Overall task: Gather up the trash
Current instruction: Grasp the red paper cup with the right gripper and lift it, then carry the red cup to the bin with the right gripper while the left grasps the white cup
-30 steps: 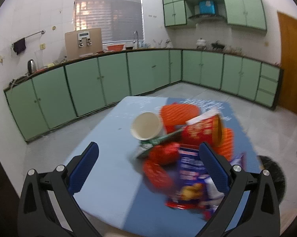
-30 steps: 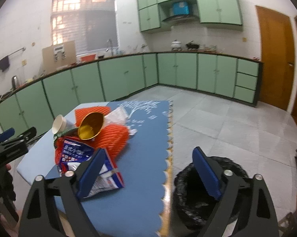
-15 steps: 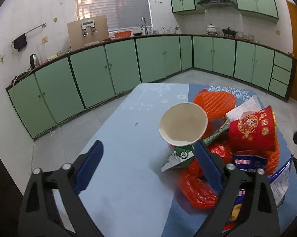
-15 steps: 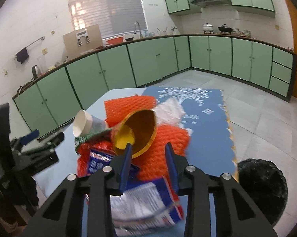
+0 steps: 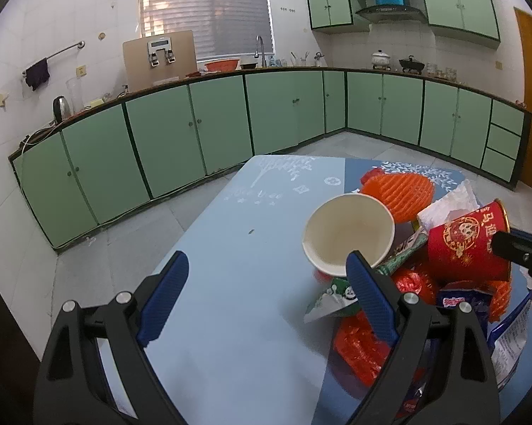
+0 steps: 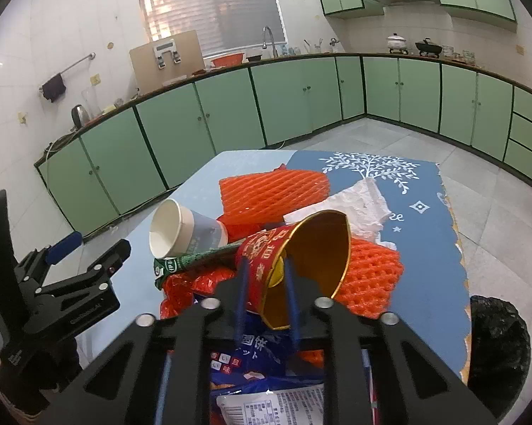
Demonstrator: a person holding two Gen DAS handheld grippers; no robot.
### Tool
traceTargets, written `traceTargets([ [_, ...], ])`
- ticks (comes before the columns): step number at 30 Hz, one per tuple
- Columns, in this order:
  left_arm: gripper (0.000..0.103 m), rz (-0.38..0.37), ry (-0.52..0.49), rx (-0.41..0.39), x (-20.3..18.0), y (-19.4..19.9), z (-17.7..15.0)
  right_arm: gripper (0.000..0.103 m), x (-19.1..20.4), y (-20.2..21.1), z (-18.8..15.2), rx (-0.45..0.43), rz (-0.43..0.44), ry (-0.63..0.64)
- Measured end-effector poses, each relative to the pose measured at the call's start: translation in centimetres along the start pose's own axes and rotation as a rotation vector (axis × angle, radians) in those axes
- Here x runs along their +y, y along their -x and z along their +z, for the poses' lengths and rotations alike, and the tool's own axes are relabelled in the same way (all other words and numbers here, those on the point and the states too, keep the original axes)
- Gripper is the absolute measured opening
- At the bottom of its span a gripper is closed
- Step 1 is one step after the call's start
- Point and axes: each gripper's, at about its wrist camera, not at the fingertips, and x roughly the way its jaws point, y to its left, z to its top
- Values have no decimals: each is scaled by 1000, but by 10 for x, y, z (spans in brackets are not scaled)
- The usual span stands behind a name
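A heap of trash lies on the blue table (image 5: 230, 248): a white paper cup (image 5: 347, 233) on its side, a red paper cup (image 6: 301, 248) with a gold inside, orange foam nets (image 6: 273, 191), a white tissue (image 6: 358, 202) and snack wrappers (image 6: 252, 350). My right gripper (image 6: 265, 269) is closing on the red cup's wall, one finger outside it and one inside, pads against the rim. My left gripper (image 5: 266, 258) stands open over bare table. Its right finger (image 5: 368, 297) is just in front of the white cup's mouth and holds nothing.
A black trash bag (image 6: 496, 340) stands open on the floor off the table's right edge. Green cabinets (image 5: 195, 131) run along the walls beyond a tiled floor. The left gripper (image 6: 94, 248) shows at the right wrist view's left side, close to the heap.
The right gripper swung from the bin side over to the heap and narrowed its jaws around the red cup's rim. The left gripper shifted left, so the white cup now sits by its right finger.
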Motion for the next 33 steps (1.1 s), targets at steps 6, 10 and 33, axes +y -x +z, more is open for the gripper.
traceTargets([
  [6, 88, -17, 6, -7, -4, -1, 4, 3, 0, 0, 1, -5, 34, -2],
  [10, 88, -36, 4, -16, -9, -1, 8, 3, -1, 14, 5, -53, 50, -5],
  [33, 68, -89, -38, -1, -65, -33, 24, 3, -41, 46, 13, -157, 0, -59],
])
